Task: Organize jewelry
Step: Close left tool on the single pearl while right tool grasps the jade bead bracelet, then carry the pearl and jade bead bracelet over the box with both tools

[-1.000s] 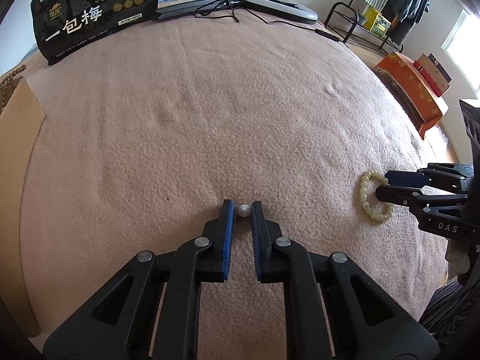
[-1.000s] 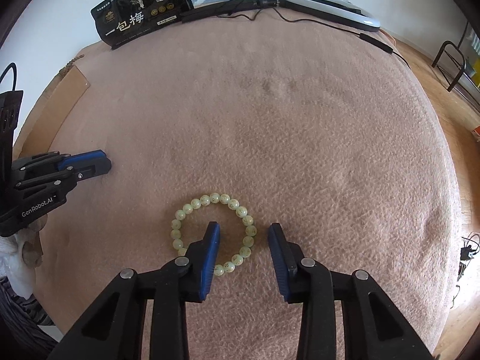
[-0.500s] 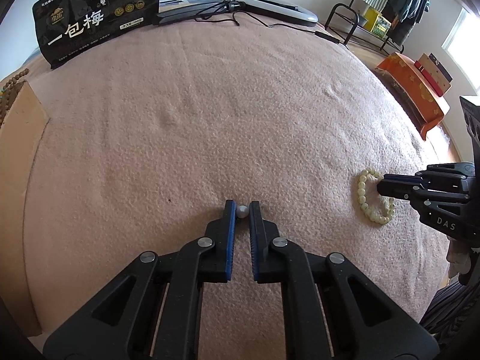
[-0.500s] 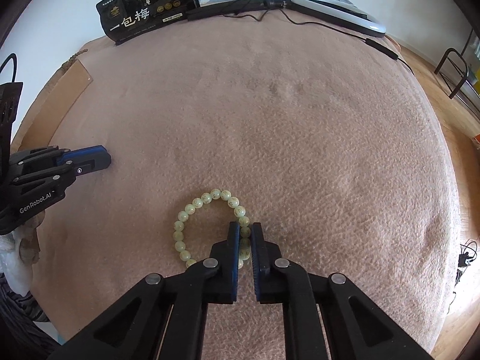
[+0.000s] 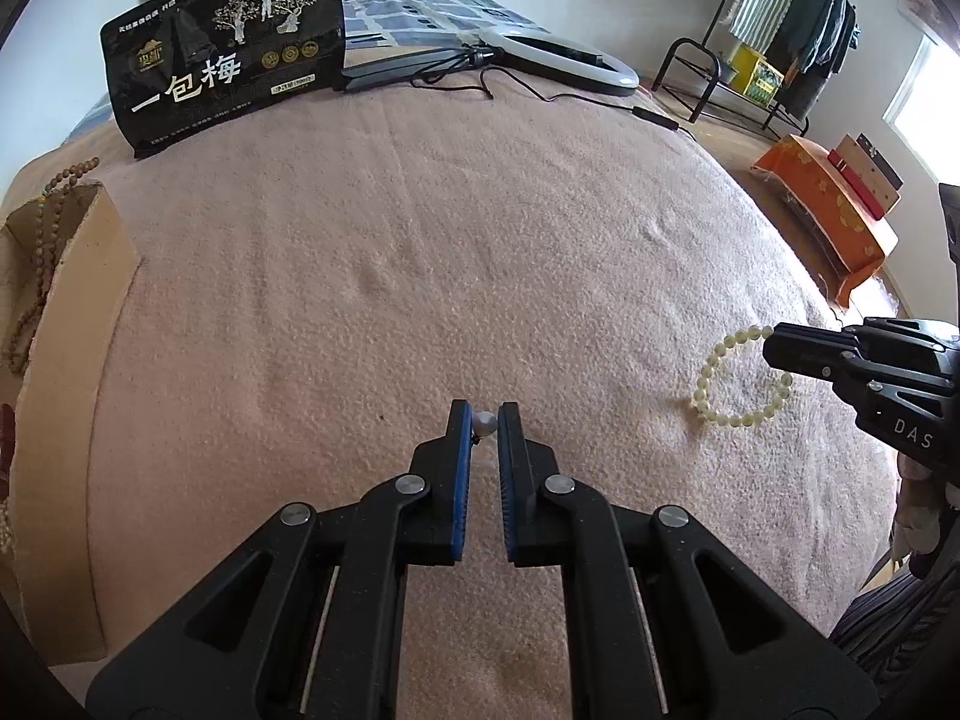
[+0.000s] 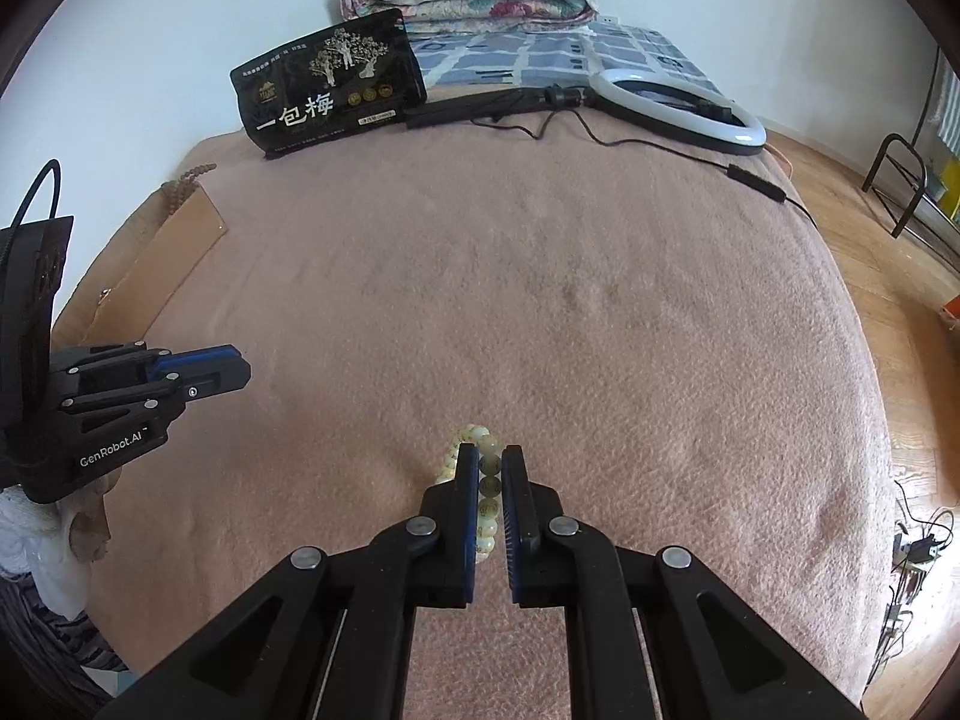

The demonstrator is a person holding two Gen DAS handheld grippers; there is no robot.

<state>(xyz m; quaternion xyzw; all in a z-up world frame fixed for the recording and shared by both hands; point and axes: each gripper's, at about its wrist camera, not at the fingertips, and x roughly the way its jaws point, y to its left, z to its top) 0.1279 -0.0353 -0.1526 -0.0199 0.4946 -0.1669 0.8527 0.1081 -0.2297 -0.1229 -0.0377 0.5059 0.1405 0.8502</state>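
Left tool (image 5: 485, 420): black two-finger clamp with blue pads, closed on a small round white pearl bead (image 5: 485, 422) pinched at the very tips, held above the pinkish-brown fleece blanket (image 5: 450, 252) covering the bed. Right tool (image 6: 490, 468): same build, clamped tight on a pale green beaded bracelet (image 6: 489, 483); several beads sit in a row between its pads, and in the left wrist view the loop (image 5: 729, 414) hangs off its tips with the lower part touching the blanket. Taking the bracelet as landmark: the left tool sits well apart to its left, the flat tan cardboard sheet (image 5: 78, 324) lies farther left at the blanket's edge, and a long strand of brown wooden beads (image 5: 42, 258) drapes over that sheet's far corner. Beyond the bracelet, at the far end of the blanket, stands a black snack pouch with white Chinese lettering (image 6: 327, 90); right of it lies a white ring light with black cable (image 6: 678, 105).
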